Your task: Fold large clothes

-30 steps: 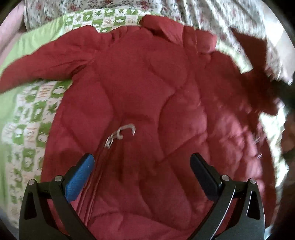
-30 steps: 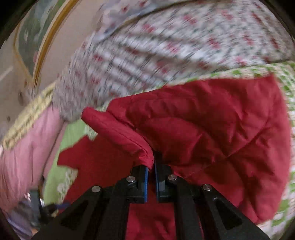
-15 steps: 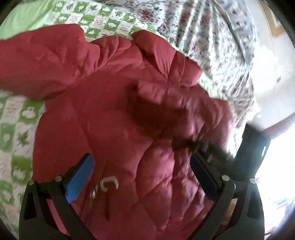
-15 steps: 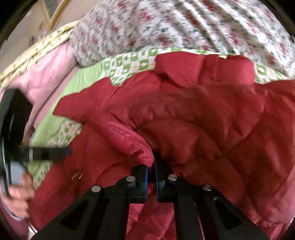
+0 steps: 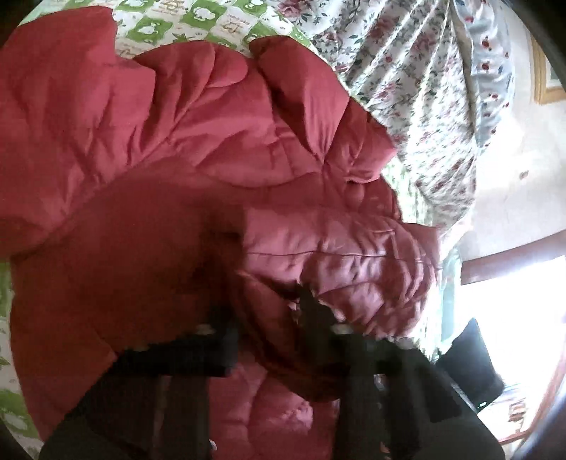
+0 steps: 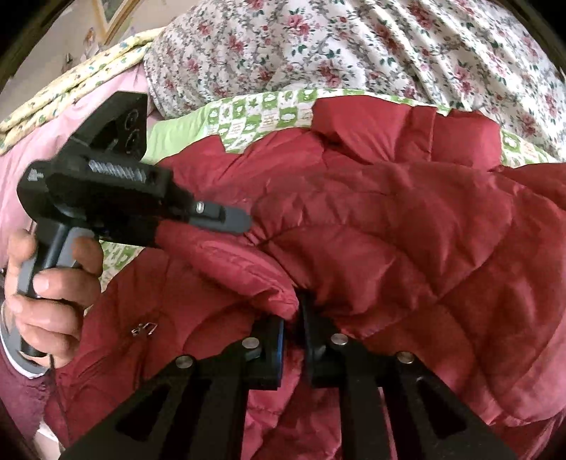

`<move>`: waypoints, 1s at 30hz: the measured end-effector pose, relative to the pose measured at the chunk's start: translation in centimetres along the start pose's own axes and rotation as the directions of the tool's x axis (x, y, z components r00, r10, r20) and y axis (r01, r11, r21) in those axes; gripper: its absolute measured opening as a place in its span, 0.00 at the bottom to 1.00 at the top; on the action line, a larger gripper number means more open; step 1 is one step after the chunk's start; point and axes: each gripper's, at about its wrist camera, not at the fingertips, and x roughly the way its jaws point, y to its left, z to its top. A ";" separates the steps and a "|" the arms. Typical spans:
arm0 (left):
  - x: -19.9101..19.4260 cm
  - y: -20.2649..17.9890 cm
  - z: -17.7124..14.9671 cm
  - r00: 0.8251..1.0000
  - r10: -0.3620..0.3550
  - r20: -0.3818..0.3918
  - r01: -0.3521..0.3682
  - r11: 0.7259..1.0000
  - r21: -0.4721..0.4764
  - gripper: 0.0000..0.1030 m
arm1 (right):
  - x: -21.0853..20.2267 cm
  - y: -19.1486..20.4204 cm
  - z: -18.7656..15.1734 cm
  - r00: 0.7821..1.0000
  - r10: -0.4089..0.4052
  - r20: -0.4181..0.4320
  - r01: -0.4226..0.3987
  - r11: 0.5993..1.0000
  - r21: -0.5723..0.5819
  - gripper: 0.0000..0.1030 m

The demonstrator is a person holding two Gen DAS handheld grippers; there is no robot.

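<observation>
A red quilted jacket (image 5: 212, 141) lies spread on the bed, with one sleeve folded across its front (image 6: 389, 230). My left gripper (image 5: 269, 329) is blurred; its jaws are closing with a fold of that sleeve between them. In the right wrist view a hand (image 6: 46, 290) holds the left gripper (image 6: 233, 223), whose fingers pinch the sleeve near its cuff. My right gripper (image 6: 292, 318) still has the cuff's hem between its fingers while its jaws are opening a little. The zipper pull (image 6: 143, 329) lies on the jacket's front.
A floral quilt (image 6: 353, 53) is heaped behind the jacket. A green patchwork sheet (image 5: 177, 24) lies under the jacket, and pink bedding (image 6: 70, 116) lies at the left. A bright window (image 5: 513, 318) and a wall are at the right.
The right gripper carried the sleeve across the jacket's front, then stopped. The left gripper swung over from the zipper area and went from wide open to closed on the sleeve.
</observation>
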 end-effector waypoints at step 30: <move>-7.9 -5.1 -2.6 0.860 0.320 0.397 -0.451 0.841 0.299 0.34 | -3.6 -13.9 -1.6 0.952 -0.300 -0.066 0.306 0.913 0.270 0.47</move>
